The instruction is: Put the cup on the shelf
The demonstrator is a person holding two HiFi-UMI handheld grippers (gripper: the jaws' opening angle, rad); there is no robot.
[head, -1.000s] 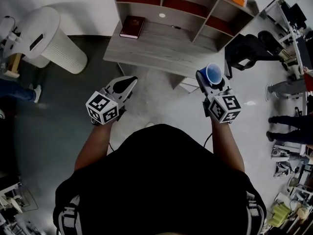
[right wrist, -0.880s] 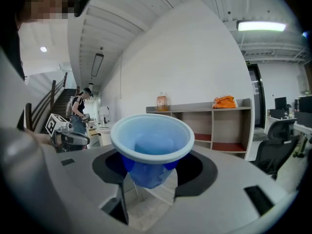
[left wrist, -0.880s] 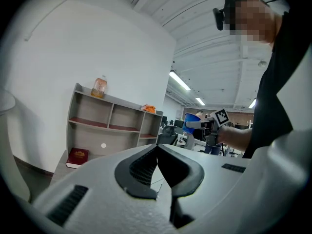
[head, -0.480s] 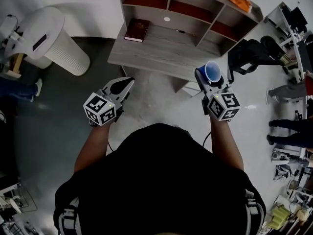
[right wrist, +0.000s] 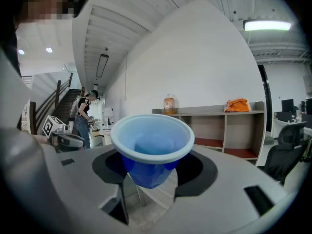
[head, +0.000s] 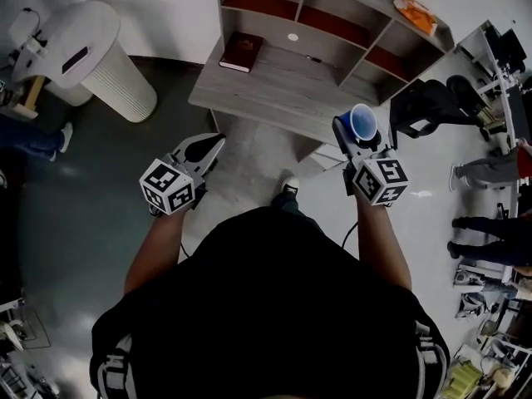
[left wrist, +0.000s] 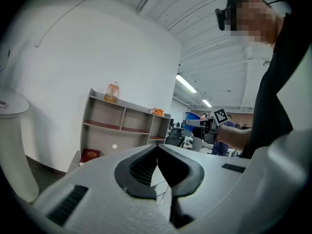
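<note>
The right gripper [head: 349,131] grips a blue cup [head: 363,122] upright, before the grey shelf unit [head: 274,94]. The left gripper [head: 214,142] is empty, jaws together.

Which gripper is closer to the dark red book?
Left. The left gripper is in front of the dark red book on the grey shelf unit; the right gripper, holding a blue plastic cup, is by its other end.

Blue cup [head: 362,123], maroon book [head: 242,51], orange bag [head: 414,12], grey wood-grain shelf [head: 283,90] with red-brown boards.
</note>
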